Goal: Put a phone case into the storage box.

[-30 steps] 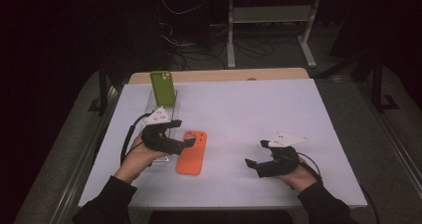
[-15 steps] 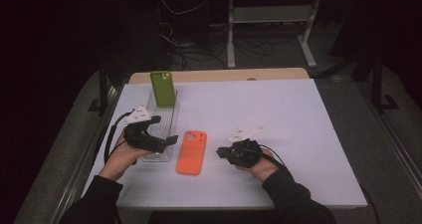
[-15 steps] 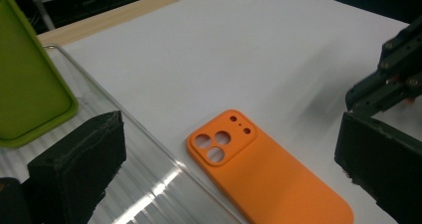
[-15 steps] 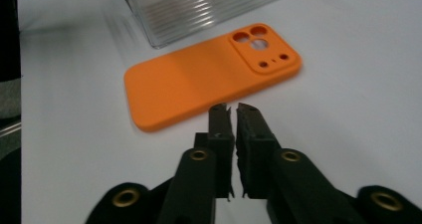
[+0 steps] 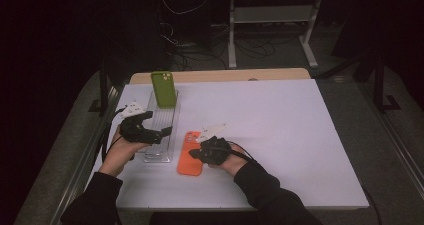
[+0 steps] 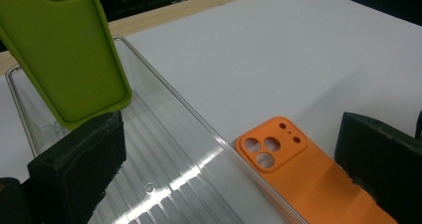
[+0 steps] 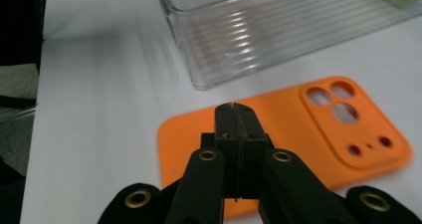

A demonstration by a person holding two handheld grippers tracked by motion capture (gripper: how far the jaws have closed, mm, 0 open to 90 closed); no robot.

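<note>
Left gripper (image 5: 162, 131): it is hovering over the near half of the clear tray (image 5: 168, 150), its jaws spread wide with nothing between them; in the left gripper view its black pads (image 6: 79, 159) are standing far apart on either side of the tray's long wall. The jaws have just been opening, so it is probably letting go and waiting rather than reaching.

Clear tray: it is lying lengthwise on the white table (image 5: 300, 135), ribbed floor up, seemingly serving as a rack.

Green phone case (image 5: 164, 88): it is leaning upright at the tray's far end, its lower edge sitting inside the tray; the end wall is likely keeping it from sliding flat.

Orange phone case (image 5: 190, 152): it is lying flat on the table just beside the tray's right wall, camera cut-outs facing up and toward the far end. It is sitting outside the tray, so it appears to be the next piece to go in.

Right gripper (image 5: 192, 155): it is hanging over the case's near half with jaws pressed together and pinching nothing. The closed tip may be meant to nudge or press the case; whether it is touching I cannot tell.
</note>
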